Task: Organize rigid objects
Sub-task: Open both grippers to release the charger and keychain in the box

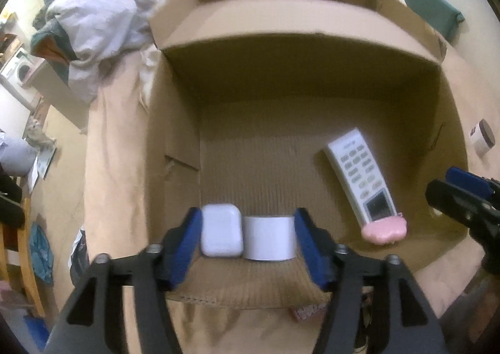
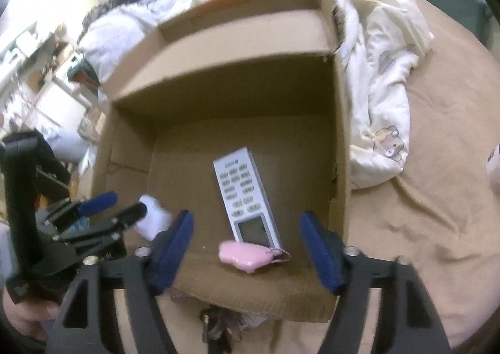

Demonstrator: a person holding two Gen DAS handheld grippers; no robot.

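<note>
An open cardboard box (image 1: 175, 166) lies on a bed. On its floor my left gripper (image 1: 248, 240) stands open, with a white earbud case (image 1: 222, 235) and a white roll (image 1: 268, 238) side by side between its blue fingers (image 1: 187, 241). Whether the pads touch them is unclear. A white remote (image 1: 359, 175) lies to the right, a pink charm (image 1: 384, 229) at its near end. In the right wrist view my right gripper (image 2: 247, 247) is open above the pink charm (image 2: 243, 255), just before the remote (image 2: 247, 197). The left gripper (image 2: 122, 207) shows at the left by the white items (image 2: 153, 219).
Rumpled white and cream bedding (image 2: 384, 72) lies behind and right of the box on a tan sheet (image 2: 422, 213). A small jar (image 1: 482, 138) sits right of the box. Dark small items (image 2: 218, 322) lie under the box's near edge. My right gripper (image 1: 450, 188) hangs over the right wall.
</note>
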